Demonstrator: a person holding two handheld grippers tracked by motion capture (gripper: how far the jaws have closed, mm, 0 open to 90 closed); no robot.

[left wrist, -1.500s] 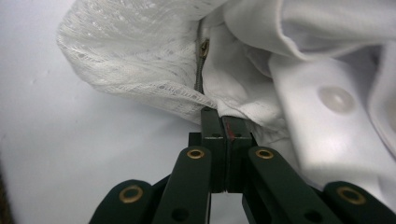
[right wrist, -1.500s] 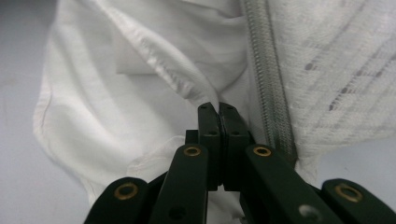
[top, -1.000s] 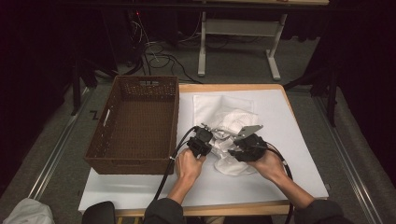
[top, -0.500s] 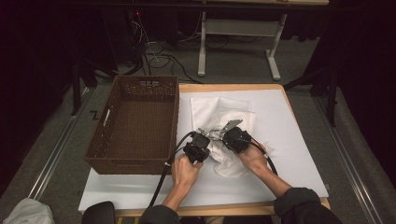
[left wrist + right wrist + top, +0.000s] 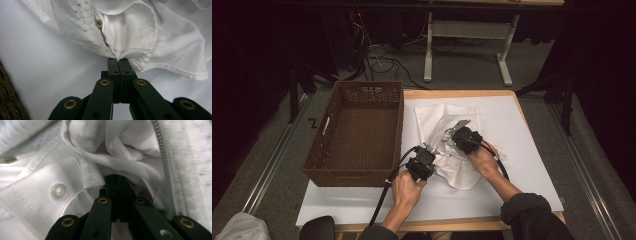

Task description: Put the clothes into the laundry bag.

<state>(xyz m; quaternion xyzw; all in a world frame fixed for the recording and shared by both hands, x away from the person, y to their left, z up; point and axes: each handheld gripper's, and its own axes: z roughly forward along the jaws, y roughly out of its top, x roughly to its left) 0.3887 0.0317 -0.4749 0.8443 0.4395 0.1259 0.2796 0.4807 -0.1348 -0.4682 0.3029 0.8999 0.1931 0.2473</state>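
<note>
You have the white garment (image 5: 452,145) lying crumpled on the white-covered table (image 5: 532,150), just right of centre, with the empty wicker basket (image 5: 357,130) at about nine o'clock from it and close alongside. Judged from the layout, the basket stands there to receive the garment, and you are pinching it at two separate points so it can be spread or folded between the hands rather than lifted as a lump. Your left gripper (image 5: 119,61) has its jaws fully closed, with no gap visible, on a hemmed fold of the cloth just below the zip (image 5: 101,31); in the high view it sits at the garment's seven o'clock edge. Your right gripper (image 5: 115,178) is likewise closed tight, its jaws nipping a stitched edge deep in the bunched fabric, with a clear button (image 5: 58,191) at nine o'clock and a run of zip teeth (image 5: 166,167) at three o'clock.
</note>
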